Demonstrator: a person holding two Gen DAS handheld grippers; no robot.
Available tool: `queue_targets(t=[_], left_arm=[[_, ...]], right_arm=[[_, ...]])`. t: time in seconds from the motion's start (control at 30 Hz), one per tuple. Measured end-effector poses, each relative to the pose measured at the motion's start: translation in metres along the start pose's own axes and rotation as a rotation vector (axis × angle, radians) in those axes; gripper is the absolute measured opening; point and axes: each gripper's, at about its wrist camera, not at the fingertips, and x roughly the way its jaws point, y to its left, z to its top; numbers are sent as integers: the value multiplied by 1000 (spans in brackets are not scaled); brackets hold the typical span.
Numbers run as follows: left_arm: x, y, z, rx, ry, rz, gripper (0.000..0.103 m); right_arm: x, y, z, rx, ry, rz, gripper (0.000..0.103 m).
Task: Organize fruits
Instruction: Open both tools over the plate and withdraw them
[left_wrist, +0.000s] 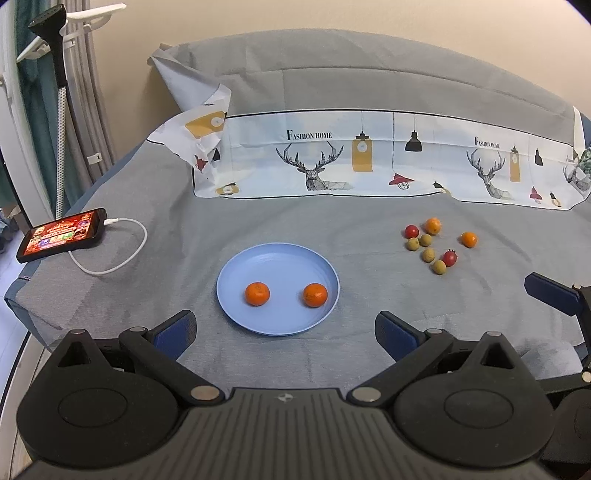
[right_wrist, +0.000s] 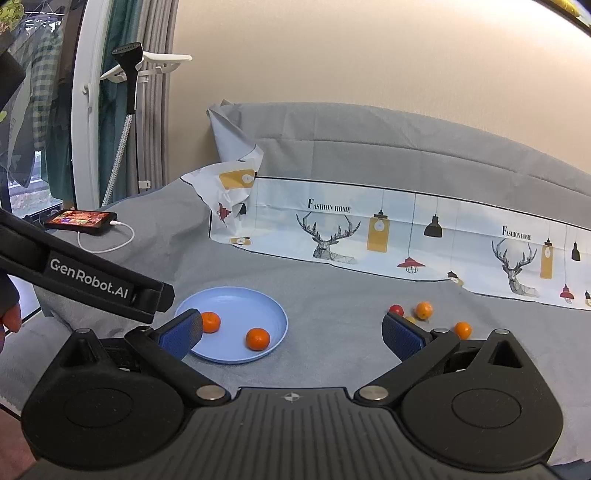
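Room: beige wall (left_wrist: 369, 22) behind a bed, with gray curtains (right_wrist: 151, 110) and a white window frame (right_wrist: 86, 110) on the left side.
Surface: gray bed sheet (left_wrist: 277, 221) spread flat, with a gray pillow (left_wrist: 369, 74) at the back.
Printed cloth: white cloth with deer and lamps (left_wrist: 369, 155) lies along the foot of the pillow, and its left end is crumpled up.
Plate: blue plate (left_wrist: 277, 258) sits on the sheet near the middle, just past the left gripper.
Fruit in plate: 2 oranges in it, 1 on the left (left_wrist: 257, 293) and 1 on the right (left_wrist: 315, 294), apart from each other.
Loose fruit: small pile on the sheet (left_wrist: 436, 242) to the right of the plate, well apart from it, with 2 oranges, 2 red fruits and 4 small tan fruits.
Left gripper: left gripper (left_wrist: 284, 332) has its 2 blue pads spread wide with nothing between them, and it is above the near edge of the plate.
Right gripper: right gripper (right_wrist: 291, 336) is also spread wide and holds nothing; it points at the sheet between the plate and the loose fruit.
Phone: phone (left_wrist: 61, 234) with a bright screen lies at the left edge of the bed, with a white cable (left_wrist: 122, 243) plugged in and curled beside it.
Steamer: black steamer head on a pole (left_wrist: 55, 55) stands by the curtains.
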Motion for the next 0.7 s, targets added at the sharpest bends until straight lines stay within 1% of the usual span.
queue_targets(t=[0.17, 0.3, 0.57, 0.7], left_arm=[[9, -5, 0, 9, 24, -4, 103], [14, -3, -2, 8, 35, 9, 103], [34, 0, -1, 6, 86, 21, 103], [44, -4, 2, 27, 97, 25, 103]], right_arm=[[4, -2, -3, 1, 12, 9, 102], [10, -3, -5, 13, 26, 16, 102], [28, -3, -13, 37, 81, 50, 102], [40, -10, -15, 65, 110, 41, 102]])
